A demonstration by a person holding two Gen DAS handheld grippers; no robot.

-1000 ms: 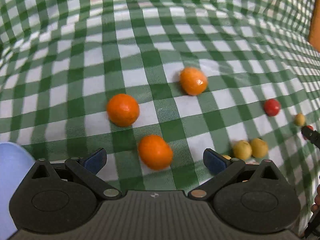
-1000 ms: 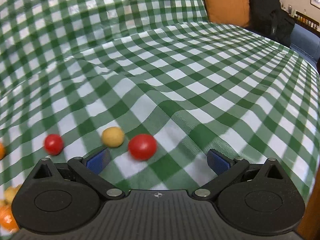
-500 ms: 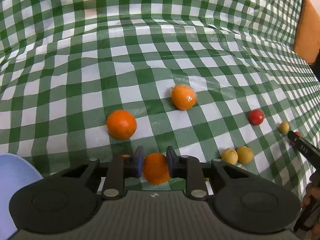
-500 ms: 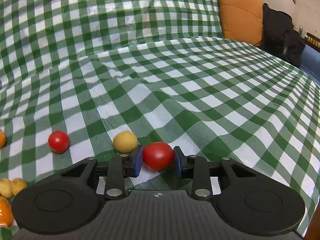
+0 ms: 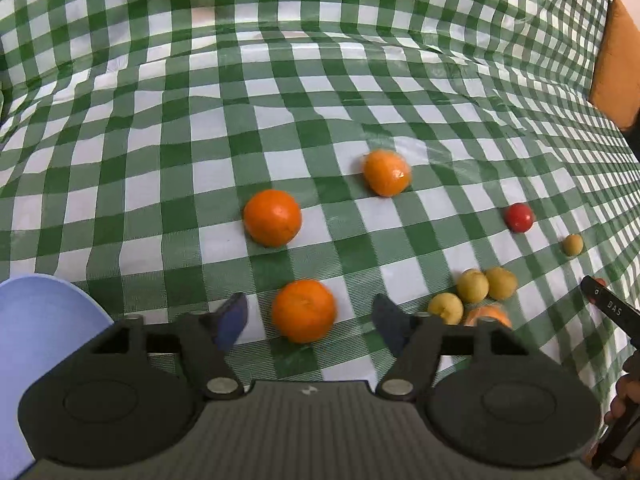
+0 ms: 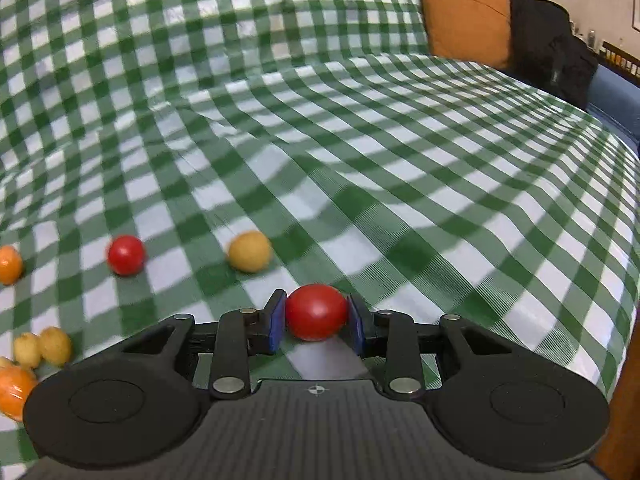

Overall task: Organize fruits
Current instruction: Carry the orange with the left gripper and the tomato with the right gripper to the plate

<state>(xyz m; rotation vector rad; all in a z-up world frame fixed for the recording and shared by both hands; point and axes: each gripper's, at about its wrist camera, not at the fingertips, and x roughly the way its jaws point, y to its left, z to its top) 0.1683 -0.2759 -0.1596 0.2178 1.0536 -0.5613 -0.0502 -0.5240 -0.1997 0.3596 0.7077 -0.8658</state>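
In the left wrist view my left gripper [image 5: 306, 316] is open, with an orange [image 5: 303, 310] lying on the cloth between its blue pads, untouched. Two more oranges [image 5: 272, 217] [image 5: 386, 173] lie farther out. A red tomato [image 5: 519, 217], a small yellow fruit [image 5: 573, 244] and three yellow fruits [image 5: 472, 285] lie to the right. In the right wrist view my right gripper [image 6: 316, 322] is shut on a red tomato [image 6: 316, 311]. Another red tomato [image 6: 126, 255] and a yellow fruit [image 6: 249, 256] lie to its left.
A green-and-white checked cloth [image 5: 168, 120] covers the surface. A light blue plate [image 5: 36, 340] sits at the lower left of the left wrist view. An orange cushion [image 6: 464, 16] and a black bag [image 6: 548, 52] stand at the far right.
My left gripper, shut on the orange half a second ago, has opened and the orange rests on the cloth. My right gripper stays shut on the red tomato and has shifted slightly.
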